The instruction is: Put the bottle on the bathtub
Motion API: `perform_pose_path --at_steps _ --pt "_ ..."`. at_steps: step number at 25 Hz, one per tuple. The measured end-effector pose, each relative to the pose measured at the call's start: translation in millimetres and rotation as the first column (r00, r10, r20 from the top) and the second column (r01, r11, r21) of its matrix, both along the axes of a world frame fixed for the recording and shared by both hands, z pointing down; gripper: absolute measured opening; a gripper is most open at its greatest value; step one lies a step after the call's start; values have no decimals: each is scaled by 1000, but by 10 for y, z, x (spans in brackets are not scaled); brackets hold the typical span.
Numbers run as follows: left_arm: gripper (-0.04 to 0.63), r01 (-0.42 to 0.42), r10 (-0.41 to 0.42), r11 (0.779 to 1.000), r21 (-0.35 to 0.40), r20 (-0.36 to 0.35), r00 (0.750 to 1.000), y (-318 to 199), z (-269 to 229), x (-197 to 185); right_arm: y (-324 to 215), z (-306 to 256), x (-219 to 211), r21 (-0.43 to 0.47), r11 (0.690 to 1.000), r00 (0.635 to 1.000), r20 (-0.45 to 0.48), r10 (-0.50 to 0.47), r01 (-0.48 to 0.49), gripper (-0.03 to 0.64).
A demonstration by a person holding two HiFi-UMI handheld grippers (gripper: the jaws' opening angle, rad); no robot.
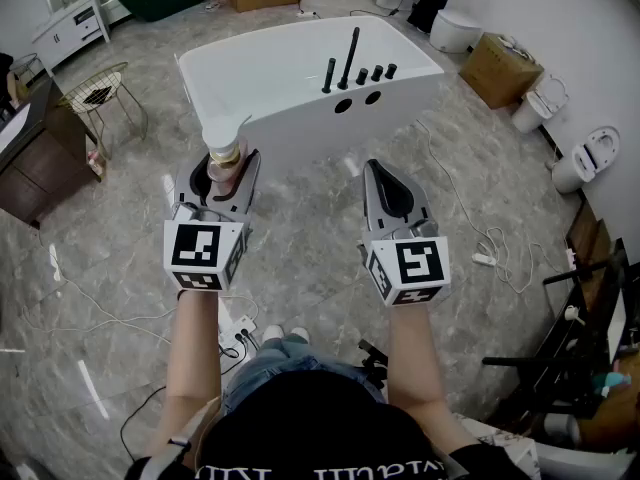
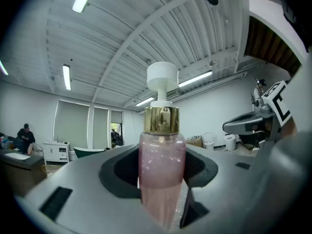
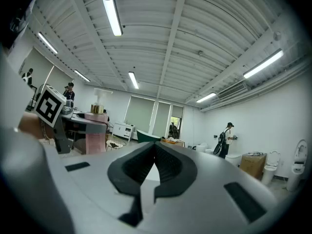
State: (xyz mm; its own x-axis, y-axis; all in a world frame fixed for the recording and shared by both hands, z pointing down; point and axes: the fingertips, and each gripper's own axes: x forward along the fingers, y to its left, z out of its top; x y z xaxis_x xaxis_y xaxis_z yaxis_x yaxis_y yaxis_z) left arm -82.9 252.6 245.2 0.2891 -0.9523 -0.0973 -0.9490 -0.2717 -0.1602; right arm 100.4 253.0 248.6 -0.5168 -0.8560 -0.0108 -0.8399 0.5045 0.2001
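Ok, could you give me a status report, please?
Left gripper shut on bottle, upright. Right gripper shut, empty. Bathtub ahead, bottle not yet on it. Nothing in between.

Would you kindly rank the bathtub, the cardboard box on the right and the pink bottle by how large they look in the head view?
1. bathtub, by far the largest.
2. cardboard box, clearly smaller.
3. pink bottle, the smallest-looking, although it is nearest the camera.

right: cardboard box, toilet | left: wire stool, white cabinet
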Motion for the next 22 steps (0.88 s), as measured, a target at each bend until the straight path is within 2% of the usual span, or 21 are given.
perform_pose_path --at_steps 12,16,22 --pt "218 1 -1 1000 14 -23 1000 -202 29 379 -127 53 501 16 999 999 -9 34 -34 14" --pt "218 1 0 999 35 -29 1000 -398 -1 395 -261 93 554 21 999 999 -22 42 -42 14" --pt "218 -9 10 1000 27 -32 999 -841 67 370 -643 163 581 19 998 998 -7 64 -64 14"
